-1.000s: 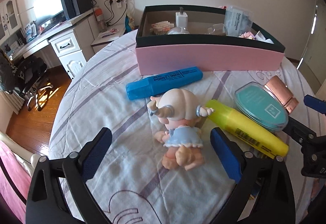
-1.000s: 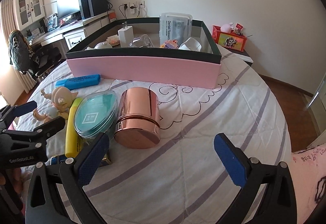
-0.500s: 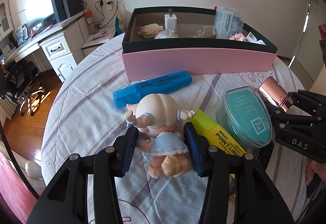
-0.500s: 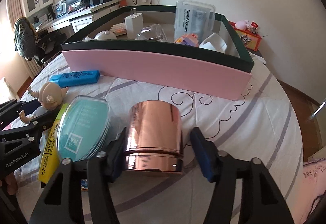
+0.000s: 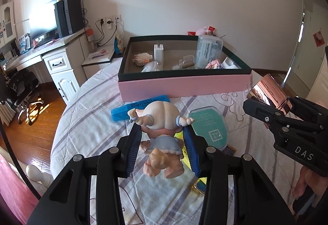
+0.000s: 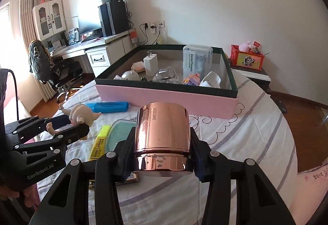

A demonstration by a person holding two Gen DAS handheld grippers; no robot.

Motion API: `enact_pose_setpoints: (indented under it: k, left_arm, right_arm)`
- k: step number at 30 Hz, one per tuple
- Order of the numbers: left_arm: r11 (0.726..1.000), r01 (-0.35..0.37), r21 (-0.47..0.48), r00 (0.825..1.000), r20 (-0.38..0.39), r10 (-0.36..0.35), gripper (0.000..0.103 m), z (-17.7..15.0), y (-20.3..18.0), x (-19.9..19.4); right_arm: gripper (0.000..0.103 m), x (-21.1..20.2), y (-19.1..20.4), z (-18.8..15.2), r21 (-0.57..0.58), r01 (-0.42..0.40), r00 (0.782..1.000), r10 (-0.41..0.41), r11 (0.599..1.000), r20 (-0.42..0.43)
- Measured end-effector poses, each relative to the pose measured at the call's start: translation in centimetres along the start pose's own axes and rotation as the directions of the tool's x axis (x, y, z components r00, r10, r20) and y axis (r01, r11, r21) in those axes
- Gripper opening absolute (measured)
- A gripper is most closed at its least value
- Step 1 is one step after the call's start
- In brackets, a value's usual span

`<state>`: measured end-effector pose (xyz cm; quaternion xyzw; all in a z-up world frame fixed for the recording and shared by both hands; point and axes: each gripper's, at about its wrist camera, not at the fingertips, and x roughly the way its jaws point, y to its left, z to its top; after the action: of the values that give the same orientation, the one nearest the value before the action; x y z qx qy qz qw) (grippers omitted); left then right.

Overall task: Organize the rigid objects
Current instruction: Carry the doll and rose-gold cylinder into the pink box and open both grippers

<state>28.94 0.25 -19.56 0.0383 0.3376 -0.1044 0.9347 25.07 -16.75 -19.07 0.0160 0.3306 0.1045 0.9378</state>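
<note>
- Above the table (image 5: pixel 86 132), the left gripper (image 5: pixel 162 139) clamps the doll figurine (image 5: pixel 161 122).
- The right gripper (image 6: pixel 162 151) grips the copper canister (image 6: pixel 162 134), before the pink box (image 6: pixel 164 96).

Both hand-held grippers (image 5: pixel 162 143) (image 6: pixel 162 155) clamped, raised

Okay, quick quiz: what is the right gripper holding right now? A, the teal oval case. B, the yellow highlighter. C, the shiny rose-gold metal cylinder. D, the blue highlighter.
C: the right gripper has its fingers closed against both sides of the shiny rose-gold metal cylinder.
</note>
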Motion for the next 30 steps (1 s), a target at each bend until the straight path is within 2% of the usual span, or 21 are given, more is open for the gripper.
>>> enact_pose_setpoints:
  k: [4, 8, 18, 24, 30]
  left_arm:
    - [0.999, -0.035, 0.003, 0.997, 0.075, 0.034, 0.042, 0.7, -0.9, -2.5]
    - [0.997, -0.075, 0.019, 0.989, 0.128, 0.072, 0.042, 1.3, -1.8, -4.4]
    - [0.996, -0.085, 0.015, 0.985, 0.155, 0.082, 0.042, 1.9, -1.6, -5.6]
    - [0.995, -0.093, 0.035, 0.984, 0.158, 0.087, 0.042, 3.4, -1.3, -4.1]
    - [0.993, -0.099, 0.064, 0.989, 0.119, 0.091, 0.042, 7.0, -0.3, 1.0]
  right_arm:
    - [0.047, -2.0, 0.5, 0.6, 0.0, 0.01, 0.998, -0.01, 1.0, 0.068]
    - [0.048, -3.5, 1.1, 1.1, -0.012, 0.013, 0.995, -0.011, 1.0, 0.1]
    - [0.048, -4.4, 1.3, 1.8, -0.022, -0.003, 0.993, 0.006, 1.0, 0.119]
    - [0.048, -3.1, 0.9, 2.3, -0.038, -0.006, 0.994, 0.01, 0.999, 0.106]
    - [0.048, 0.2, -0.6, 4.4, -0.053, 0.017, 0.997, -0.013, 0.998, 0.073]
